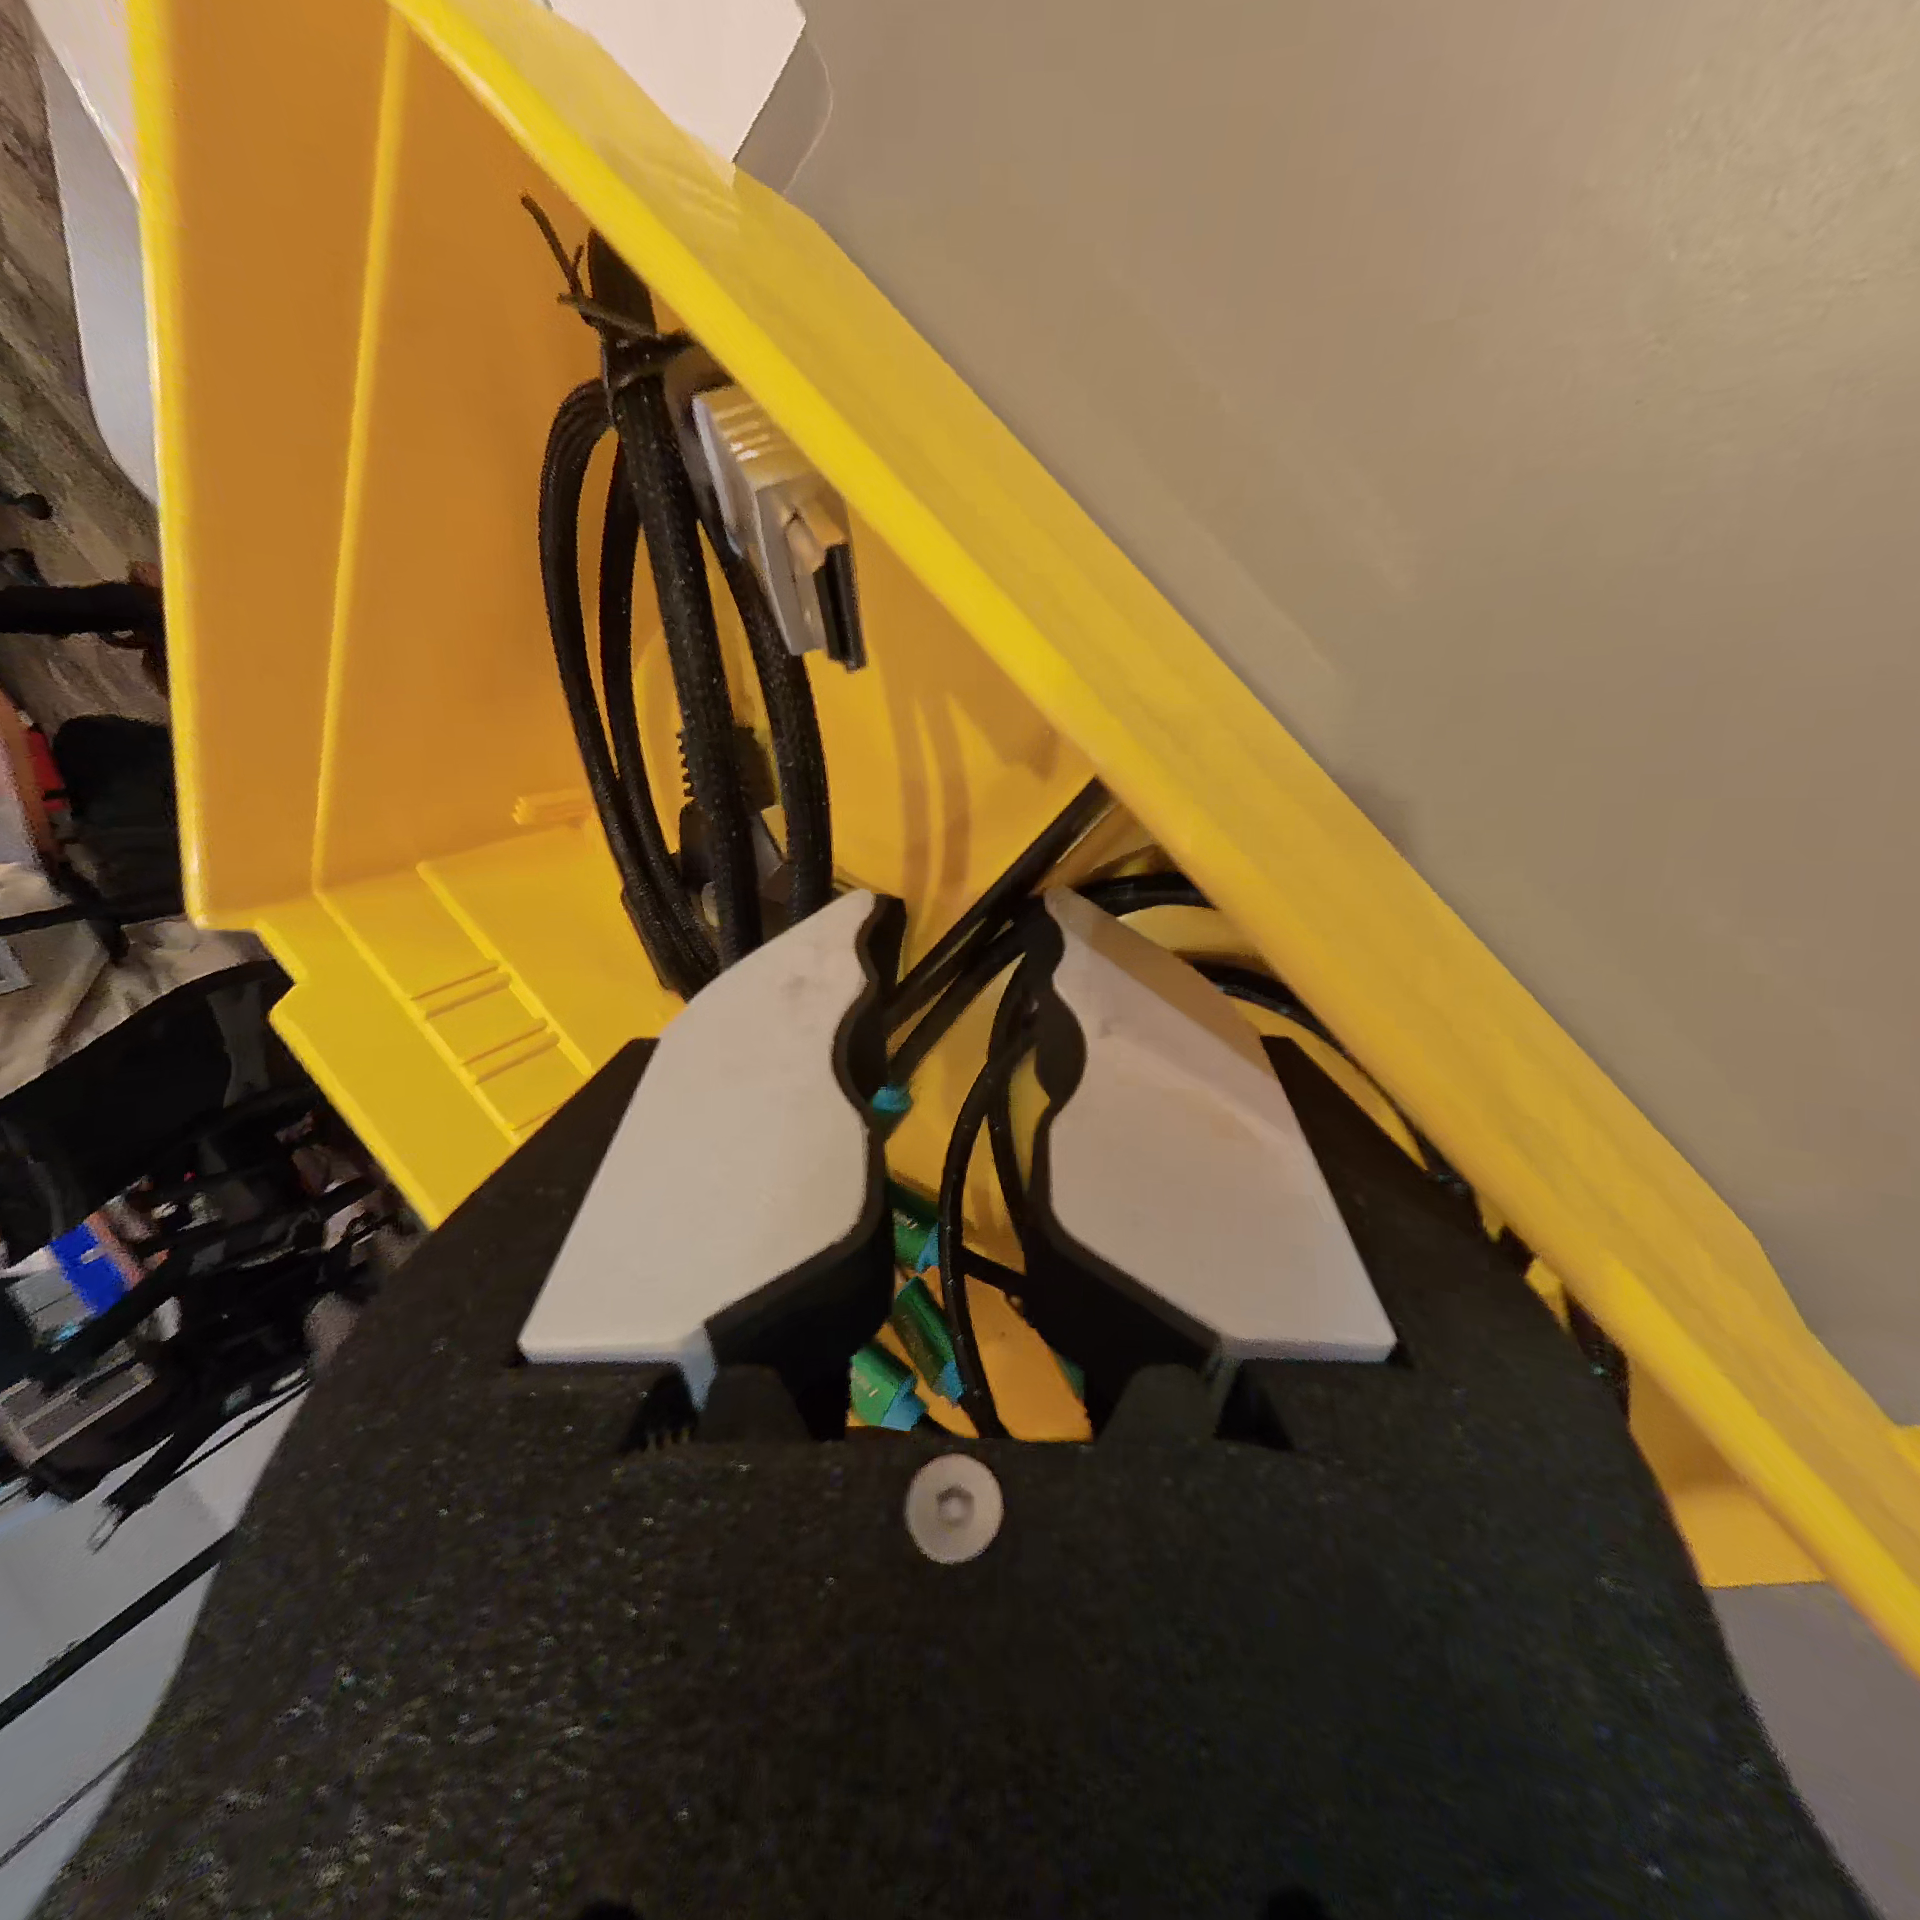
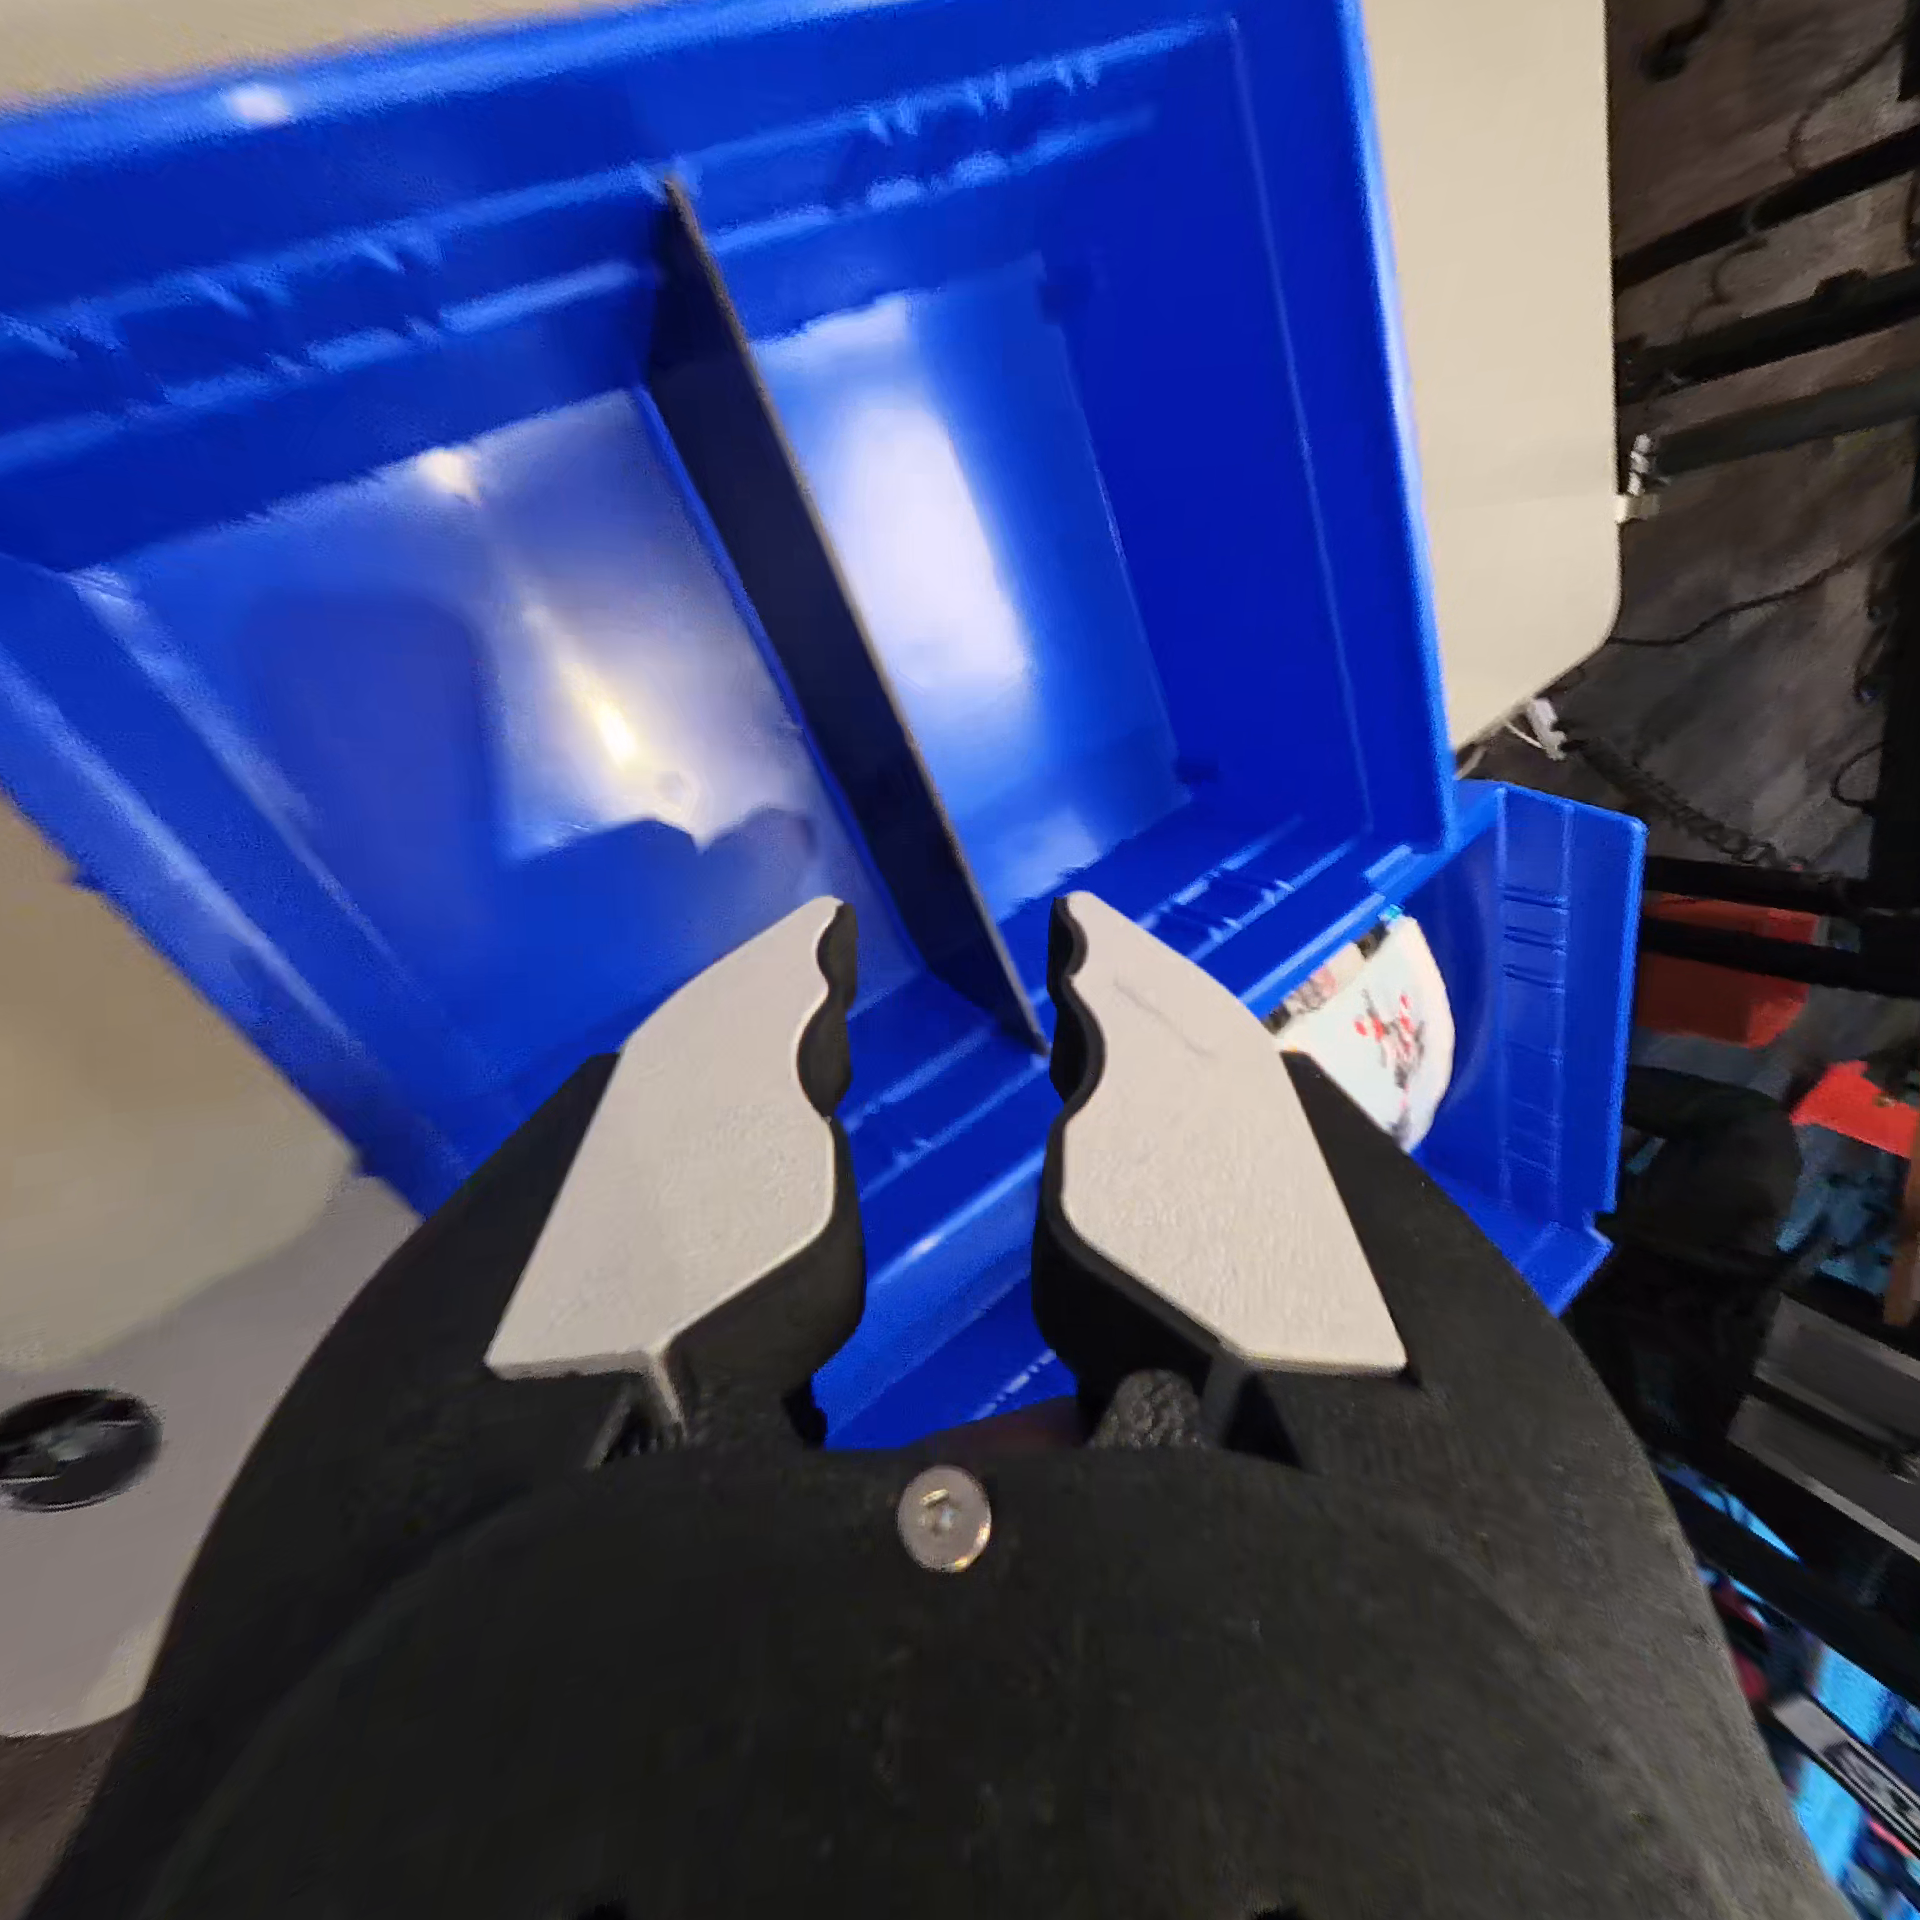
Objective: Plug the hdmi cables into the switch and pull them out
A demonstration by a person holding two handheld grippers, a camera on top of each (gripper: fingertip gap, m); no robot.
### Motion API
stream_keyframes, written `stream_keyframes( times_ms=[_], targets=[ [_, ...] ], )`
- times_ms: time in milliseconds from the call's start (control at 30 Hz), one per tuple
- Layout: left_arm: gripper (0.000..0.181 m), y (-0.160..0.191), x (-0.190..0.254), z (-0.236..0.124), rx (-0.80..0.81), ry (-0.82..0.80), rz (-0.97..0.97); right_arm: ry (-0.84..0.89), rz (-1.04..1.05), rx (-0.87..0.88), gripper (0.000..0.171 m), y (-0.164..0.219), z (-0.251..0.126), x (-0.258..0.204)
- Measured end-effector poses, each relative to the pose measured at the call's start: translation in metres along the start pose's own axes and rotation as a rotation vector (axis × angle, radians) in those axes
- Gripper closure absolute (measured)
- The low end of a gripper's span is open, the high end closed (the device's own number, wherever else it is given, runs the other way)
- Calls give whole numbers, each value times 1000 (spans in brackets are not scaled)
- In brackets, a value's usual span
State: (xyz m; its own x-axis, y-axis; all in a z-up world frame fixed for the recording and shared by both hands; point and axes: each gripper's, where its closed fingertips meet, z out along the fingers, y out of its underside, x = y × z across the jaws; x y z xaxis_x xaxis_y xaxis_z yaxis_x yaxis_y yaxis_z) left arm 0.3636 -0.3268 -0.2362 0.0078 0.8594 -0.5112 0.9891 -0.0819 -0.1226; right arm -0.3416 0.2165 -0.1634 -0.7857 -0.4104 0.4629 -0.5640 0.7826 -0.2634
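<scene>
A: What worries you here?

B: The left tongs are down in the yellow bin, narrowly parted, with several thin black cables running through the gap. I judge that closing now could pinch a loop rather than a plug, and lifting would drag the whole tangle up.

A: Where are the plugs?

B: One silver plug lies against the bin's far wall, on the braided cable, which is tied in a coil. Green-and-teal plugs sit low, under the tongs' body, half hidden. Nothing is gripped as far as I can tell.

A: And the tie?

B: If it stays on, that cable may not reach any switch. I see no switch in either view.

A: The right side?

B: The right tongs hover, moderately parted and empty, tilted over the blue bin, tips near its divider. Both compartments look bare. The view is blurred, so a nudge against the divider seems possible.

A: The poses?

B: Both are steeply rolled, pointing down into their bins on the table.
</scene>
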Motion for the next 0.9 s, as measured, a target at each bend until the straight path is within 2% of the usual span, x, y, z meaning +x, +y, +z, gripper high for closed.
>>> stream_keyframes(
  times_ms=[200, 467, 567, 667, 800, 900],
  targets=[
    [138, -13, 0, -19, 133, 39, -76, -16, 18, 126, 133, -46, -26, -57],
    [136, -17, -8, -60, 243, 31, -163, -133, 95, 364, 135, -149, -38, -156],
    [135, -13, -14, -69, 253, 1, -178, -201, 110, 406, 136, -182, -21, -194],
    [135, -4, -21, -65, 220, -8, -206, -245, 125, 383, 136, -198, 12, -223],
    [132, 12, -26, -49, 154, 35, -188, -239, 161, 367, 136, -202, 53, -229],
    [129, 7, -31, -42, 194, 91, -189, -282, 233, 378, 135, -200, 75, -231]
  ],
)
